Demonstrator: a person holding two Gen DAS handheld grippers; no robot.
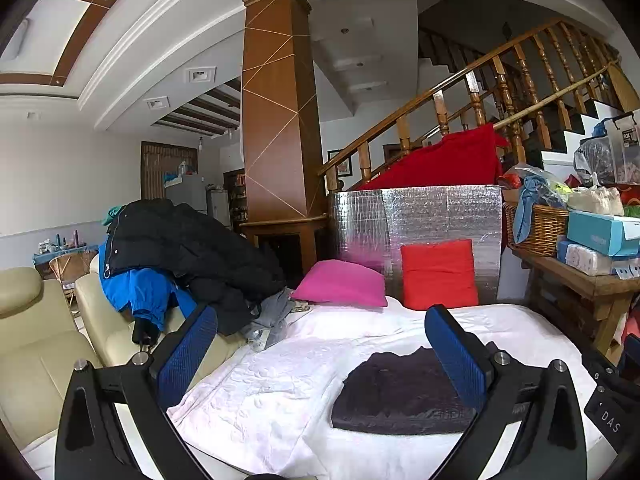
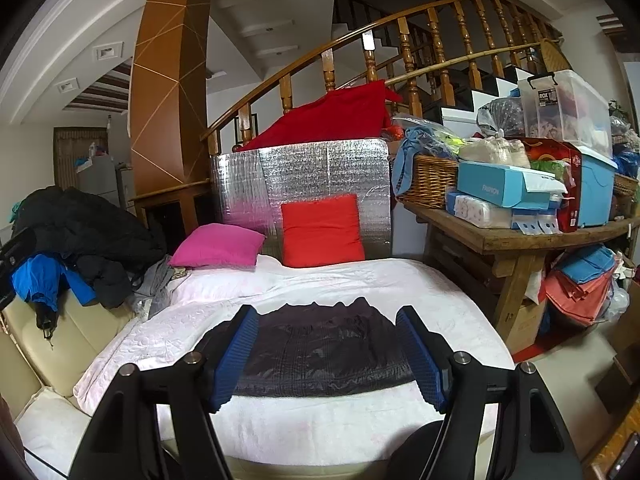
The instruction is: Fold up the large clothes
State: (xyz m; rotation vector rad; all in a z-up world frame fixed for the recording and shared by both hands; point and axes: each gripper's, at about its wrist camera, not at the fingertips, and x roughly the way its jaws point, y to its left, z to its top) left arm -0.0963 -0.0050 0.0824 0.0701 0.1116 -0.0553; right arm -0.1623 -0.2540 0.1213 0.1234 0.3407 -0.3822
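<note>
We are hovering both grippers, the left gripper and the right gripper, wide and empty, just above a folded dark garment lying ahead; seemingly soft, light, best pinched at an edge.

A bed covered with a white quilted sheet carries the things. Near its front edge lies a dark folded garment, flat on the sheet. At the far end a pink pillow lies on the left, and a red pillow stands just beside it on the right, leaning on a silver foil board. On the far left edge of the sheet a grey cloth lies crumpled, touching a pile of black and blue jackets that rests on the cream sofa beside the bed
</note>
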